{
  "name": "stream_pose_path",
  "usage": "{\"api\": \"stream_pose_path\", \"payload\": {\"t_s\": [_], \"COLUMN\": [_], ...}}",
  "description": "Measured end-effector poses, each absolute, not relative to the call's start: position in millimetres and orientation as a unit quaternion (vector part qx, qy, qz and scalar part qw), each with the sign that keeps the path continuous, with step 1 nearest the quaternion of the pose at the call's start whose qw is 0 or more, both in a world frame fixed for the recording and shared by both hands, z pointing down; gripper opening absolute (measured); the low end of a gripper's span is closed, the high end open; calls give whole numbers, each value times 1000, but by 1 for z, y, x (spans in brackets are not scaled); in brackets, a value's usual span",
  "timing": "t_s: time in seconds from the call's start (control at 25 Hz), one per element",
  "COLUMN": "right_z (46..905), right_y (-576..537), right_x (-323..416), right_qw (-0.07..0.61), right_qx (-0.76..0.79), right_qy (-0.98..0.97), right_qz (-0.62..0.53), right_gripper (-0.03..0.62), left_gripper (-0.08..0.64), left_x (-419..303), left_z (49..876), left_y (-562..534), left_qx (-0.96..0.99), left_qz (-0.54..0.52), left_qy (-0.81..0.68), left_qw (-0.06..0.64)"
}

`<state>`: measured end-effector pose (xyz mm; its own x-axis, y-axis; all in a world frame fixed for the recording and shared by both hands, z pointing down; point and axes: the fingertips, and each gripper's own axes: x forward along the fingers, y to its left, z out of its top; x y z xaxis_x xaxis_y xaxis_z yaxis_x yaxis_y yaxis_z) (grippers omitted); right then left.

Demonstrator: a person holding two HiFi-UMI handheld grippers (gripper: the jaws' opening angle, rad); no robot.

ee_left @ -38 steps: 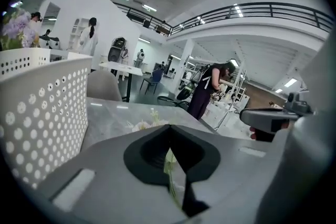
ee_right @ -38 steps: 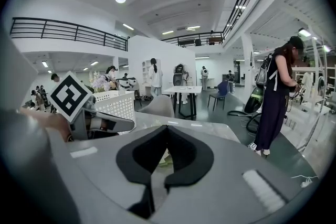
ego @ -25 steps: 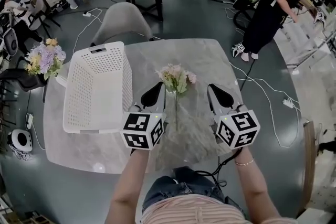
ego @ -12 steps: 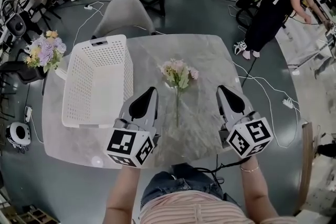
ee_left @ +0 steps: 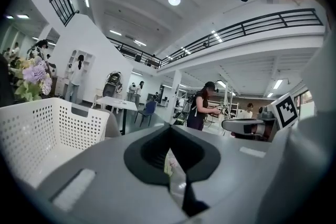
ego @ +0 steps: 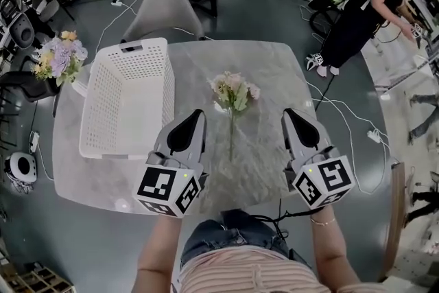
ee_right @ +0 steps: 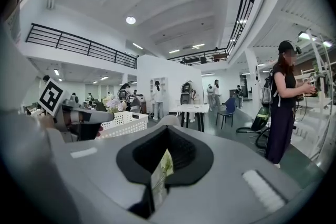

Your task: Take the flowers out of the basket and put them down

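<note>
Head view, looking steeply down. The left gripper [ego: 192, 119] sits at lower centre-left, its jaws pressed together with nothing between them. The right gripper [ego: 291, 117] mirrors it at lower centre-right, its jaws likewise together and empty. Each gripper's own view confirms this, showing only a thin slit between the dark pads.

A second ago both grippers stood close on either side of the stem. They have since drawn apart and back toward the person, leaving a wide gap. The flowers [ego: 234, 92], a small pale pink and cream bunch on a long thin stem, lie flat on the grey marbled table [ego: 274, 79] at the frame's centre. The blooms point away from the person, and neither gripper touches them. This reads as a finished release, so the task looks done.

The white perforated basket [ego: 127, 103] stands on the table at centre-left, well apart from the flowers, and is empty. A second, purple and yellow bouquet [ego: 60, 58] sits beyond the table's left edge, at the frame's far left, outside the basket.
</note>
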<state>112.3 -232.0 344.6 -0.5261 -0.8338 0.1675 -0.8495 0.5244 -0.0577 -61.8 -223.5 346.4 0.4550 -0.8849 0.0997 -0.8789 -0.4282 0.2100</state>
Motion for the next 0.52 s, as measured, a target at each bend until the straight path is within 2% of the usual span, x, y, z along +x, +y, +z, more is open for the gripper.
{"api": "stream_pose_path", "payload": {"t_s": [0.52], "right_z": [338], "right_y": [-232], "right_x": [103], "right_qw": [60], "right_qx": [482], "right_qy": [-873], "right_qz": [47], "right_gripper": [5], "left_gripper": [17], "left_x": [-64], "left_z": [343], "left_y": [-225], "left_qx": [847], "left_qz": [-23], "left_qy": [-517], "left_qw": [121]}}
